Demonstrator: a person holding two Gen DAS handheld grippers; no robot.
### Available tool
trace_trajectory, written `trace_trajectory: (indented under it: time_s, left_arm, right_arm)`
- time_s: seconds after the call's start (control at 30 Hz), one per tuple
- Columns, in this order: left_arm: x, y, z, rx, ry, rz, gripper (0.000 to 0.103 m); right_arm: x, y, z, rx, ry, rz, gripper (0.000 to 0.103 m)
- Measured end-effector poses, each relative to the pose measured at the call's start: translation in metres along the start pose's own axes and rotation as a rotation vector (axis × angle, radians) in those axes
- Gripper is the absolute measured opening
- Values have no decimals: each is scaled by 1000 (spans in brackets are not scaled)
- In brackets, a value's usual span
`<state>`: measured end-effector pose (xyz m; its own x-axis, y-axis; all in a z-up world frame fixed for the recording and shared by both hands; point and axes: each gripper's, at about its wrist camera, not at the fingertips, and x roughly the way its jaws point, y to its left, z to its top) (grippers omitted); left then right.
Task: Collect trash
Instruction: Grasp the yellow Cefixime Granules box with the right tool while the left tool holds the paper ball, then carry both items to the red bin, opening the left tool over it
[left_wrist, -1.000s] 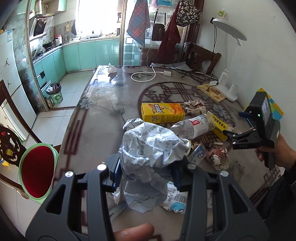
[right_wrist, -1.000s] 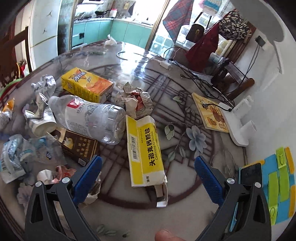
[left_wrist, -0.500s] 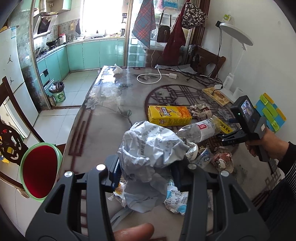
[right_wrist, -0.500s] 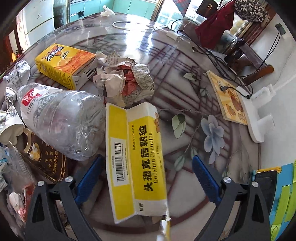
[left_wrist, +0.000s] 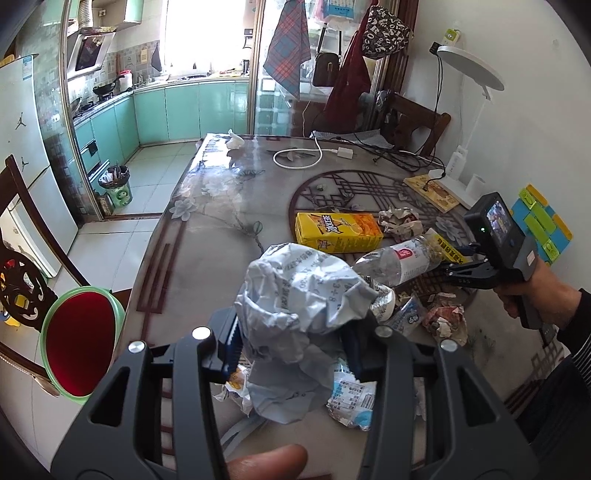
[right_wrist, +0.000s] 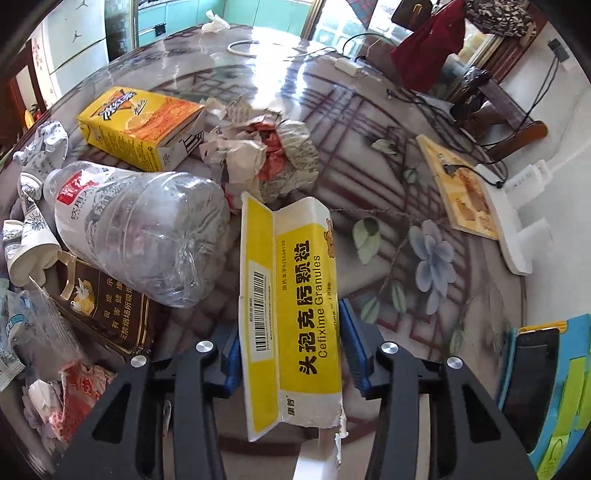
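Observation:
My left gripper (left_wrist: 291, 343) is shut on a large crumpled grey-white paper ball (left_wrist: 299, 314) and holds it above the table's near edge. My right gripper (right_wrist: 291, 354) has its blue pads against both sides of a flattened yellow-and-white medicine box (right_wrist: 295, 295) lying on the table; it also shows in the left wrist view (left_wrist: 448, 271). A crushed clear bottle (right_wrist: 140, 229), a yellow drink carton (right_wrist: 140, 125), crumpled paper (right_wrist: 258, 155) and a brown packet (right_wrist: 107, 306) lie around it.
A green bin with a red liner (left_wrist: 79, 332) stands on the floor left of the table. Wrappers (left_wrist: 351, 398) lie under the paper ball. A lamp base (right_wrist: 517, 206), a book (right_wrist: 458, 192), cables (left_wrist: 295, 157) and a phone (right_wrist: 532, 384) sit farther off.
My right gripper has moved in over the yellow medicine box and its jaws have closed from wide open onto it. My left gripper has lifted the paper ball a little higher.

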<state>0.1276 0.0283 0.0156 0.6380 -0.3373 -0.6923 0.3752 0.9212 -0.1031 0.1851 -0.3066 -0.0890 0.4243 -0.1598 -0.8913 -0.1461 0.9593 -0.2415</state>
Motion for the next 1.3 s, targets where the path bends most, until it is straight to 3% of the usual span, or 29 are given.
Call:
trace_trajectory:
  time_s: [0.3, 0.47, 0.6, 0.73, 0.97, 1.3]
  left_arm:
    - [-10, 10, 2, -23, -25, 37, 43]
    - [-27, 27, 10, -22, -55, 80, 43]
    - [-49, 63, 21, -79, -86, 128, 43]
    - [-61, 108, 23, -94, -95, 250, 43]
    - [-44, 214, 7, -194, -2, 424, 43]
    - [20, 308, -33, -330, 167, 481, 43]
  right_arm:
    - [-95, 4, -16, 75, -196, -27, 42]
    - [-140, 25, -18, 92, -285, 35, 42]
    - [-170, 57, -5, 70, -349, 103, 42]
    - [-188, 105, 14, 33, -394, 200, 42]
    - [-196, 199, 56, -70, -428, 330, 42]
    - [-198, 296, 101, -160, -433, 430, 42]
